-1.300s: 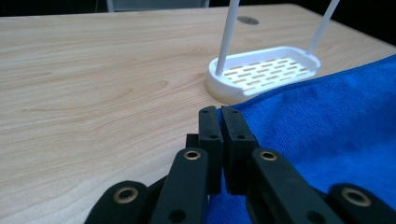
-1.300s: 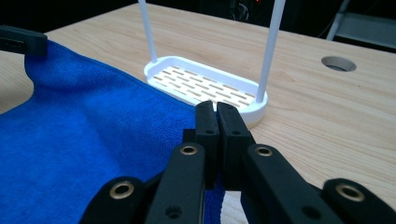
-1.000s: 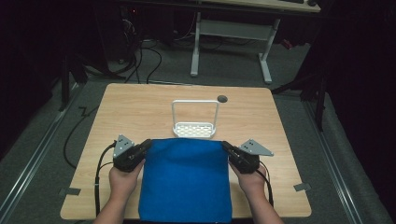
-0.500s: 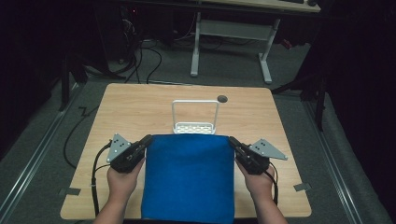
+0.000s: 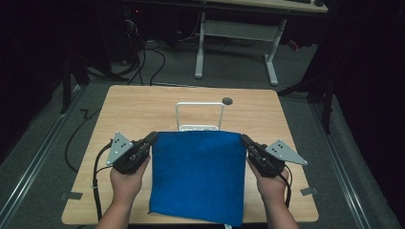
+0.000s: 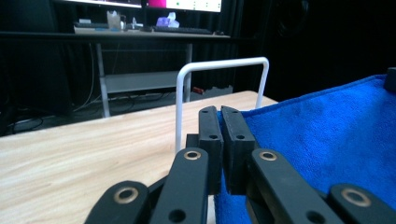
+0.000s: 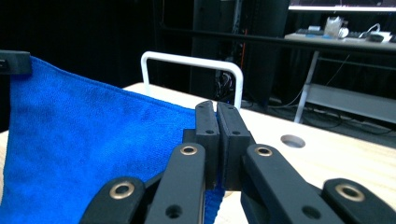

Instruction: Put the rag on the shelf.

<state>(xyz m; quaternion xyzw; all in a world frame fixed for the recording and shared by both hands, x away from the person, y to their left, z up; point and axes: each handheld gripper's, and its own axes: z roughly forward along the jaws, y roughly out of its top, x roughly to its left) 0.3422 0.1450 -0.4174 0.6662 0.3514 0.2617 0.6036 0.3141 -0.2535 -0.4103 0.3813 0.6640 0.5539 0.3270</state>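
The square blue terry cloth (image 5: 197, 176) hangs spread between the two grippers over the near middle of the pale wooden counter (image 5: 143, 107), its far edge level and taut, its near edge draping past the counter's near rim. It looks light, soft and limp, so the far corners are the places to hold: the left gripper (image 5: 151, 138) pinches the far-left corner, the right gripper (image 5: 243, 139) the far-right, jaws closed tight on the fabric. No brand, label or writing can be read anywhere, neither on the cloth nor on the white wire rack (image 5: 199, 116) just beyond it.
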